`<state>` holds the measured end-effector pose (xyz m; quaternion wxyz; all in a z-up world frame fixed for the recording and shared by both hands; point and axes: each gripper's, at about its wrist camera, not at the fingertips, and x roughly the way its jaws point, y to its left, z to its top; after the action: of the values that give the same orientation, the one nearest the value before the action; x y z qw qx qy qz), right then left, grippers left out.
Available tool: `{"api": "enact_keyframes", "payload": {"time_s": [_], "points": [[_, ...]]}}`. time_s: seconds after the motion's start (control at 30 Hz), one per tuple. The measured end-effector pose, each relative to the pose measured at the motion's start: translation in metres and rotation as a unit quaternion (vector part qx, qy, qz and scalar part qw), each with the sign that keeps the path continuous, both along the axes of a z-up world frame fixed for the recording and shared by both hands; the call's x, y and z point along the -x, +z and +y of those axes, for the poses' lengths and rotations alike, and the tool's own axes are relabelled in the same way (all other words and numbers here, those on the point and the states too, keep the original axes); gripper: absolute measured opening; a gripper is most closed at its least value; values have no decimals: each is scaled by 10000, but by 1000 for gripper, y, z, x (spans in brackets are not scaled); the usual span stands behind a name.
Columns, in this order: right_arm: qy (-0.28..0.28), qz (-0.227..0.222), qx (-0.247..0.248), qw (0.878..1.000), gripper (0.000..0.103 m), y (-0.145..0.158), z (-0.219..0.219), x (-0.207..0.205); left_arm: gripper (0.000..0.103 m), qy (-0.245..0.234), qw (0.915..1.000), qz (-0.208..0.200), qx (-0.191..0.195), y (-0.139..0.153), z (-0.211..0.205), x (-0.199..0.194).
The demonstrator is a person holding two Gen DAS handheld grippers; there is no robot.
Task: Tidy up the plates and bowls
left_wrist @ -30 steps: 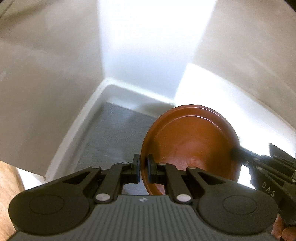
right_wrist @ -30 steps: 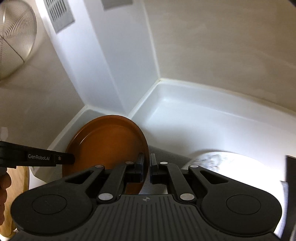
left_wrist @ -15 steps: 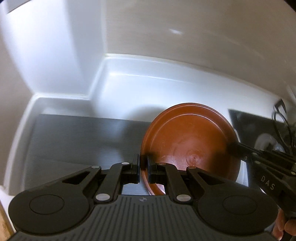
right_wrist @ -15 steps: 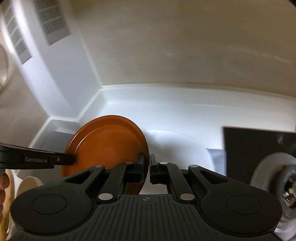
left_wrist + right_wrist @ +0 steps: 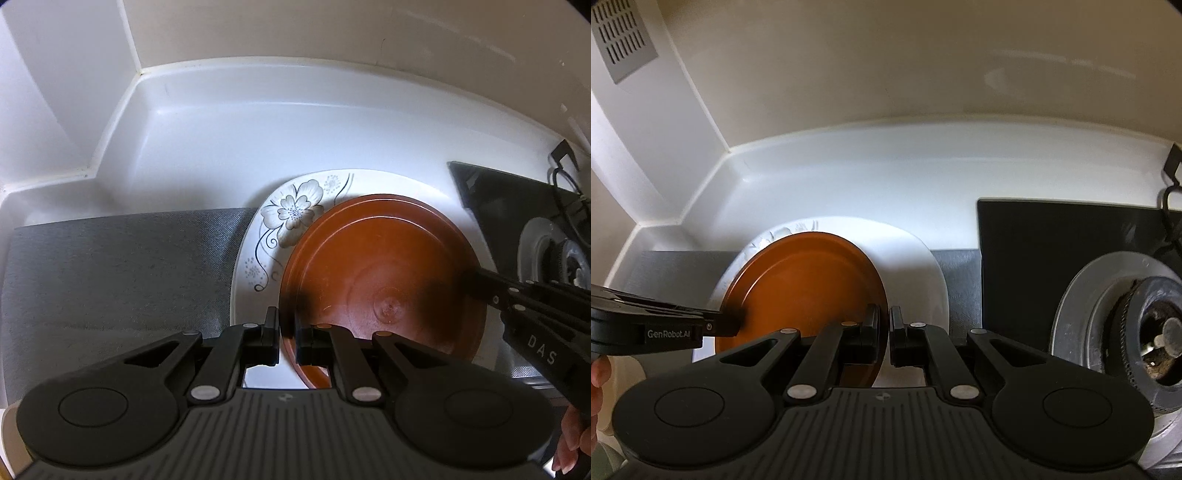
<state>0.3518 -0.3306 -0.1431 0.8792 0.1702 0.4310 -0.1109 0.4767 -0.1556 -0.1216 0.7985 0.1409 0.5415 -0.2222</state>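
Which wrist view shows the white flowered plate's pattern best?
The left wrist view: the white flowered plate shows its flower and vine print beside the brown plate. In the right wrist view it is washed out and mostly hidden, only a faint trace of print visible.

white plate (image 5: 295,214) | mostly hidden (under brown plate (image 5: 380,269))

The plate (image 5: 380,273), clamped at nine by the left gripper (image 5: 286,341) and at three by the right gripper (image 5: 888,338), hangs over the larger flowered plate (image 5: 295,210); the mat (image 5: 122,273) lies at nine, the stove burner (image 5: 1126,325) at three.
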Motion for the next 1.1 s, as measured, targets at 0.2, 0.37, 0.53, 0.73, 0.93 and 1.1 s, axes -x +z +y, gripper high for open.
{"api": "enact_keyframes", "payload": {"time_s": [0.2,0.37,0.53,0.73,0.93,1.1], "points": [[-7,99,28,9999,6,-16,-1,-10,8,-48,10000,-22,-33,-2,-3,1],[40,192,65,9998,6,-20,-2,-13,8,-51,9999,84,52,-2,-1,-1],[116,246,231,9994,10,-18,2,-13,36,-7,9997,114,209,2,2,0],[280,63,364,9989,49,-13,9,-11,95,70,9987,-325,398,21,6,9],[101,-90,719,9973,76,2,18,3,97,94,9967,-625,515,42,21,20],[212,-205,803,9963,88,18,35,37,103,193,9955,-739,560,52,43,37]]}}
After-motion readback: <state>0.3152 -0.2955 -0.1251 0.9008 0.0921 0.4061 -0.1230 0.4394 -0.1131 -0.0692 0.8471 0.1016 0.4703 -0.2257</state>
